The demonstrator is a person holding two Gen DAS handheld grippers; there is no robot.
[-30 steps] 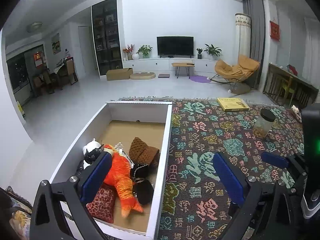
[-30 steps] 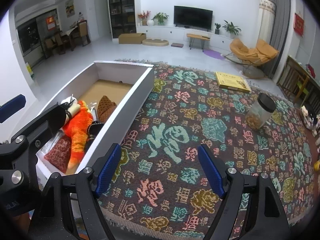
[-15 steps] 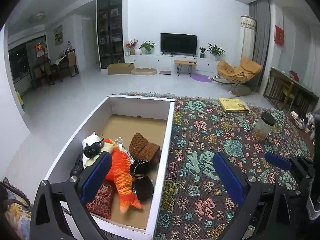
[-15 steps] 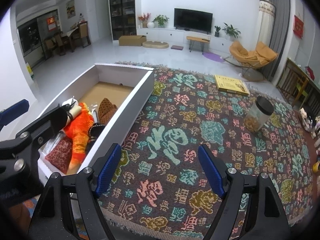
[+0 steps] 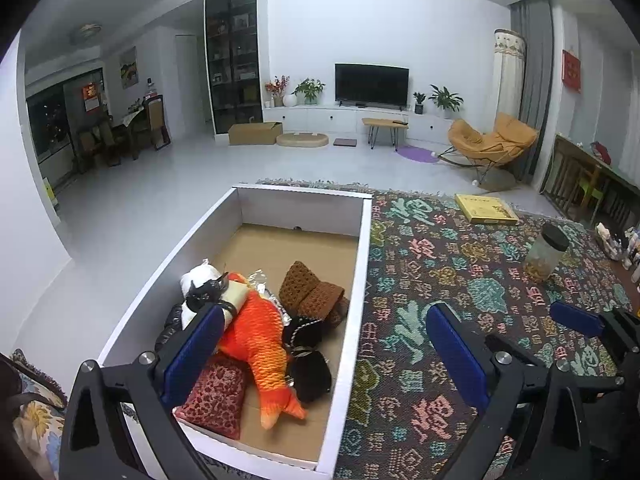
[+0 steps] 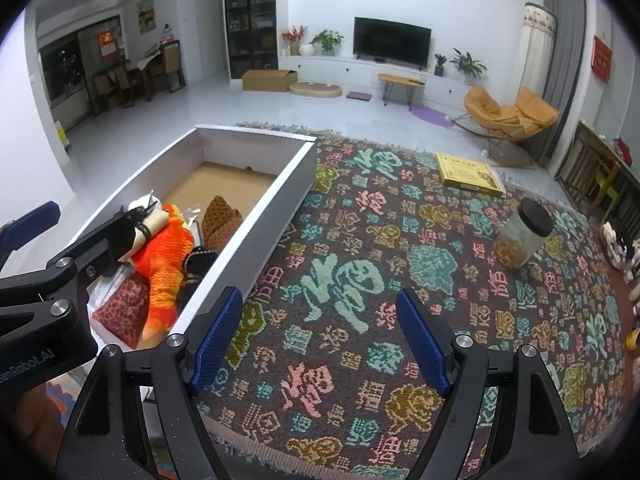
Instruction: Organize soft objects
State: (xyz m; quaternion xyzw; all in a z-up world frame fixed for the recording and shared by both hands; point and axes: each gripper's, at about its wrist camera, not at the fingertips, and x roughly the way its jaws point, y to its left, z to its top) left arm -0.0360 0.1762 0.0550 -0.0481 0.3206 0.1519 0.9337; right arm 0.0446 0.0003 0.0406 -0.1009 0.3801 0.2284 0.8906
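A white-walled box (image 5: 362, 280) (image 6: 264, 220) with a cardboard floor lies on the patterned rug. Its near end holds an orange fish plush (image 5: 260, 344) (image 6: 168, 256), a red leopard-print cushion (image 5: 216, 396) (image 6: 122, 312), a brown knitted piece (image 5: 312, 292) (image 6: 220, 216), black soft items (image 5: 308, 364) and a black-and-white plush (image 5: 200, 284). My left gripper (image 5: 324, 356) hovers open over the box's near right wall, nothing between its blue pads. My right gripper (image 6: 320, 340) stands open above bare rug right of the box, holding nothing.
On the rug (image 6: 360, 240) stand a jar with a black lid (image 6: 522, 240) (image 5: 546, 254) and a flat yellow box (image 6: 468, 170) (image 5: 486, 208). Small figures (image 6: 618, 246) sit at the right edge. Farther off: white floor, TV unit, orange chair (image 5: 492, 142).
The left gripper has pulled slightly back, so the box and toys sit a little farther off in its view. The right gripper has stayed still. Both stay open.
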